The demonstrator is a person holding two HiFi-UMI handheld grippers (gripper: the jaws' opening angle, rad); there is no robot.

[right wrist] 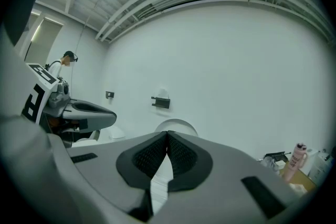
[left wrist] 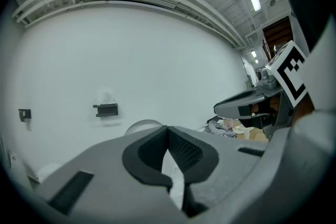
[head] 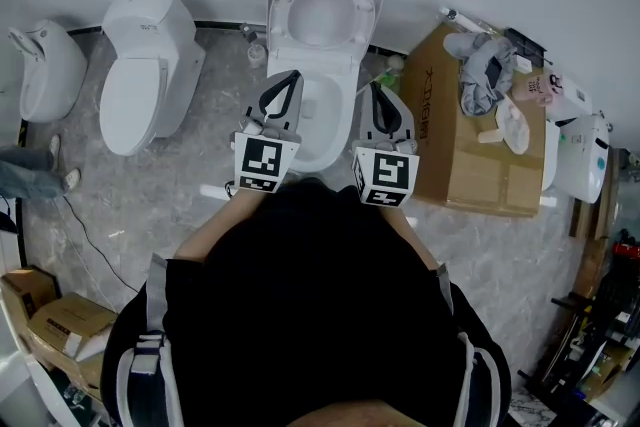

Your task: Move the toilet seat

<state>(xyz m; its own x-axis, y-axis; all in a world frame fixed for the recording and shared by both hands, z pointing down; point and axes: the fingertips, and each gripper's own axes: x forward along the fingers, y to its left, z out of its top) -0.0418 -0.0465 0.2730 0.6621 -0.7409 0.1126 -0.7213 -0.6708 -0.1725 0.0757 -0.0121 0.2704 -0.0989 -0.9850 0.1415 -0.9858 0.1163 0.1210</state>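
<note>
Viewed from above, close in front of a white toilet (head: 325, 120) on a grey marbled floor (head: 150, 205). Toilet seat (head: 282, 13) raised, leaning back together with the lid against the white wall, bowl open below it.

Left gripper (head: 290, 77) over the bowl's left edge, right gripper (head: 376, 87) just beside the bowl's right edge, both pointed toward the wall and both short of the raised seat. Each with a black-and-white marker cube at its near end.

Jaws of the left gripper closed, dark ridged pads meeting at the tips, nothing between them. Jaws of the right gripper likewise closed tip to tip and empty. Beyond both sets of jaws, the rounded top of the raised lid and a small dark bracket (left wrist: 106, 109) on the wall.

To the left, a second toilet (head: 150, 65) with its lid down, and another white fixture (head: 45, 70) further left. To the right, a cardboard box (head: 470, 145) with a grey cloth (head: 480, 65) on top.
</note>
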